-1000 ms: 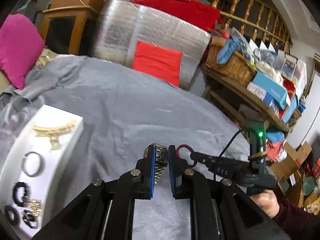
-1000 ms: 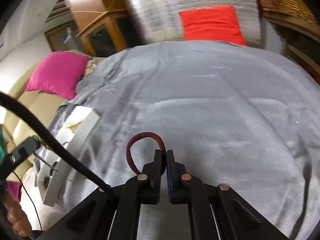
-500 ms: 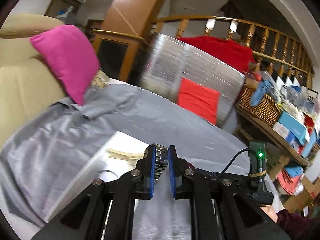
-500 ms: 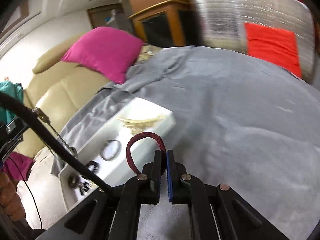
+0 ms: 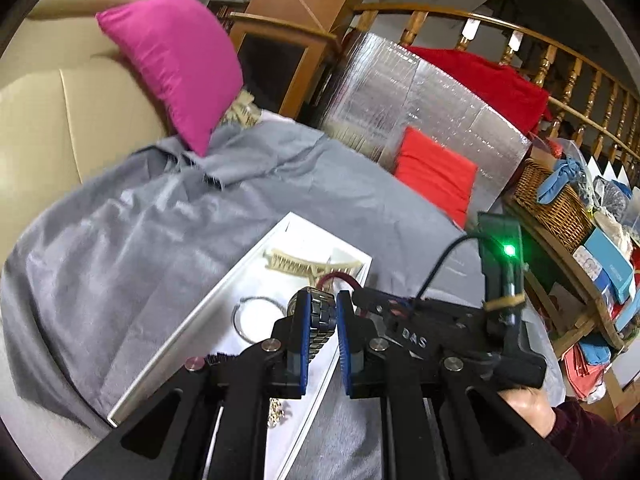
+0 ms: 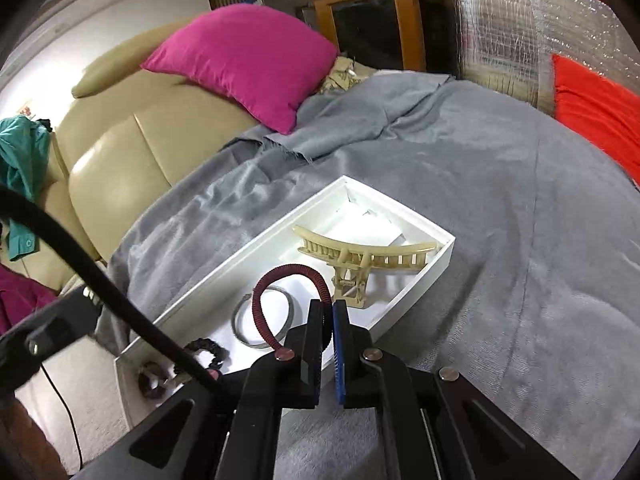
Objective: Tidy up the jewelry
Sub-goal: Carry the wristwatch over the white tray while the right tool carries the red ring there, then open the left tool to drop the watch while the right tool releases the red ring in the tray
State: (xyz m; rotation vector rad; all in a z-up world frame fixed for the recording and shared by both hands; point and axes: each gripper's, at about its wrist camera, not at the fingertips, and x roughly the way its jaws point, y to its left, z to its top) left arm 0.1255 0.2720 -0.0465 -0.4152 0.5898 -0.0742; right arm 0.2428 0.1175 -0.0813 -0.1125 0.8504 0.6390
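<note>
In the left wrist view, we find the left tool (image 5: pixel 323 322) clamped on a metal link watch (image 5: pixel 318 320), its blue pads pressing the band from both sides. The watch hangs above the white tray (image 5: pixel 224 280), which lies on a grey blanket (image 5: pixel 140 240). Inside the tray we see a cream hair claw (image 5: pixel 308 266) at the far end and a thin ring bangle (image 5: pixel 250 316) nearer the camera; small gold pieces (image 5: pixel 275 412) lie at the near end. To the right, the right tool (image 5: pixel 360 300) reaches over the tray edge, held by a hand (image 5: pixel 528 408) in a dark red sleeve, with a dark red loop (image 5: pixel 340 278) showing at its tip. A magenta cushion (image 5: pixel 176 64) rests against a beige sofa (image 5: pixel 52 120) beyond the blanket.

In the right wrist view, we find the right tool (image 6: pixel 332 320) shut tight on a dark red corded bracelet (image 6: pixel 276 296), which arches up and to the left from the pads. The bracelet hangs over the middle of the white tray (image 6: pixel 424 284). Beneath it lies the ring bangle (image 6: pixel 244 320); the hair claw (image 6: pixel 360 260) sits just beyond, at the far end. A black beaded bracelet (image 6: pixel 208 350) and another dark piece (image 6: pixel 154 380) lie at the near end, partly hidden by a black cable (image 6: pixel 100 280). The grey blanket (image 6: pixel 500 220) surrounds the tray on all visible sides, and the magenta cushion (image 6: pixel 248 60) leans on the beige sofa (image 6: pixel 120 148) behind it.
</note>
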